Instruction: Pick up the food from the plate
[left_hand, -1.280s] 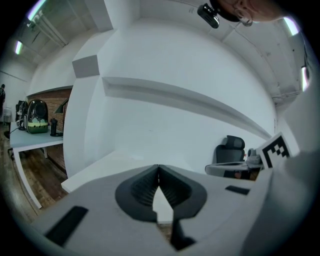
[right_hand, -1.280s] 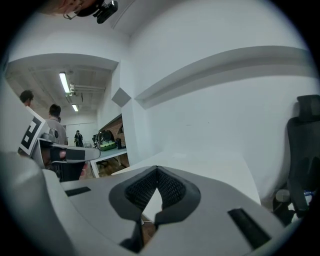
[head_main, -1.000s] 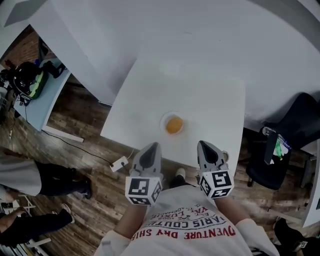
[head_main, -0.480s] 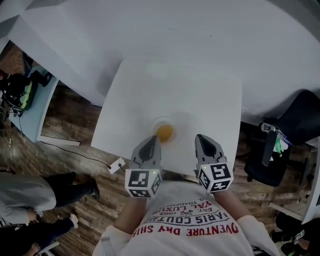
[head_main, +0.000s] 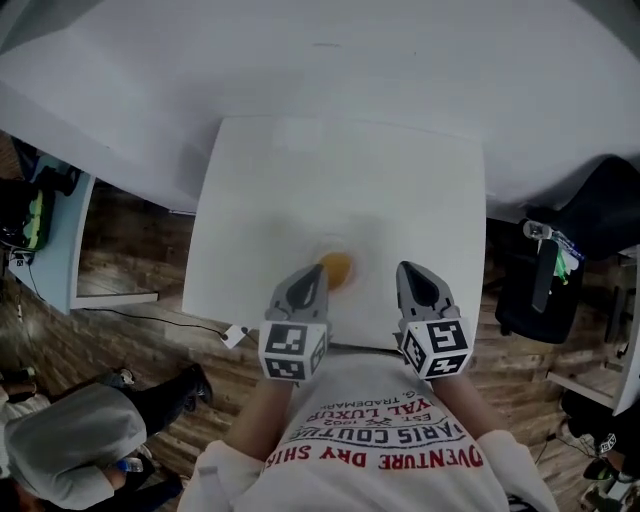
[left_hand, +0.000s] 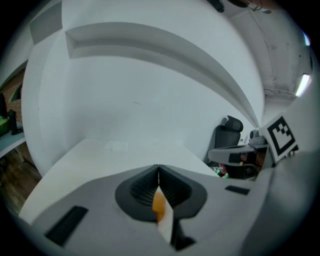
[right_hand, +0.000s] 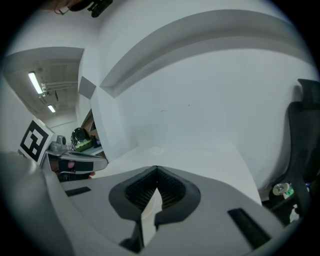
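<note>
A piece of orange food lies on a small white plate near the front edge of the white table. My left gripper is shut, empty, and hovers just at the plate's near-left side. In the left gripper view the orange food shows through the slit below the closed fingertips. My right gripper is to the right of the plate, apart from it, with its jaws meeting at the tip and nothing held. The right gripper view shows only the bare table past the jaws.
A white wall rises behind the table. A black office chair stands at the right and also appears as a chair in the left gripper view. A second desk is at the left. A person stands on the wooden floor at lower left.
Both grippers have come forward to the table's front edge, and the left one now reaches the plate. The jaws stayed shut. The person at lower left has shifted.
</note>
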